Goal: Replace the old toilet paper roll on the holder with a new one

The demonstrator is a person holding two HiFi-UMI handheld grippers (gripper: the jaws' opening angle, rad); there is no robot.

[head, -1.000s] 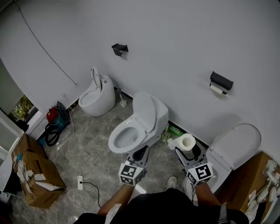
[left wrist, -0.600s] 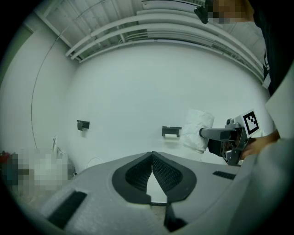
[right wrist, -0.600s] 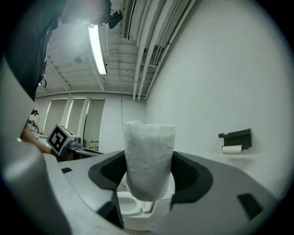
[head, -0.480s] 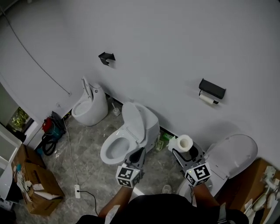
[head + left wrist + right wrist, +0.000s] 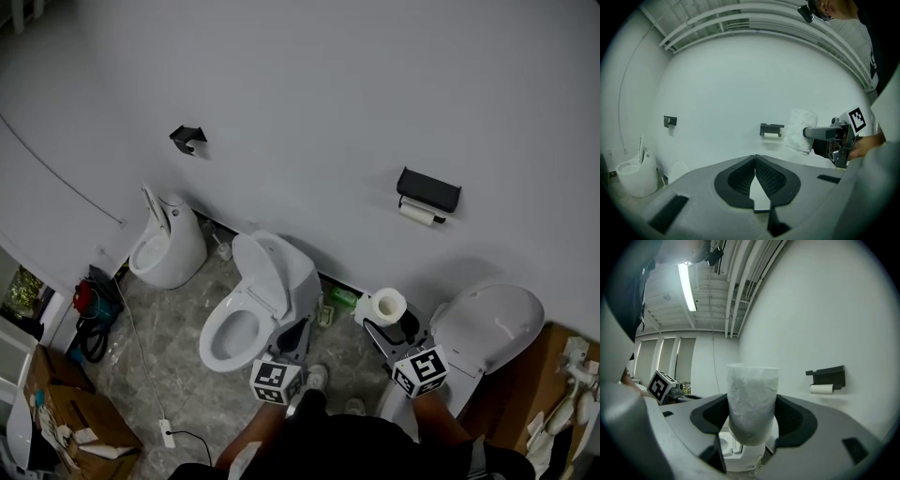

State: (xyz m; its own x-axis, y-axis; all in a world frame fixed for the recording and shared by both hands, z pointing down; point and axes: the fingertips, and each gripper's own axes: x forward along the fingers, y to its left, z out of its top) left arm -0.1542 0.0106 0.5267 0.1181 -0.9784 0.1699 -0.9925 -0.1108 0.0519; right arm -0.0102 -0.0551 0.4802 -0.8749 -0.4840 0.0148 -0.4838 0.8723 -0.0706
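A black holder (image 5: 428, 189) is fixed to the white wall, with a thin old roll (image 5: 416, 215) hanging under it; the same holder (image 5: 828, 375) and old roll (image 5: 821, 389) show at the right of the right gripper view. My right gripper (image 5: 385, 319) is shut on a full new toilet paper roll (image 5: 388, 306), held upright between its pads (image 5: 790, 417). The new roll (image 5: 753, 401) fills the gap between them. My left gripper (image 5: 296, 336) is shut with nothing in it, its pads (image 5: 766, 177) meeting. It faces the holder (image 5: 771, 129), still well short of the wall.
Three white toilets stand along the wall: a small one (image 5: 169, 246) at left, one with its lid up (image 5: 253, 305) in front of my left gripper, and one (image 5: 487, 328) at right. A second black holder (image 5: 187, 137) is on the wall at left. Cardboard boxes (image 5: 56, 412) sit at lower left.
Both grippers have moved toward the wall and to the right, the right one carrying the new roll. The toilets and boxes have slid left in the head view.
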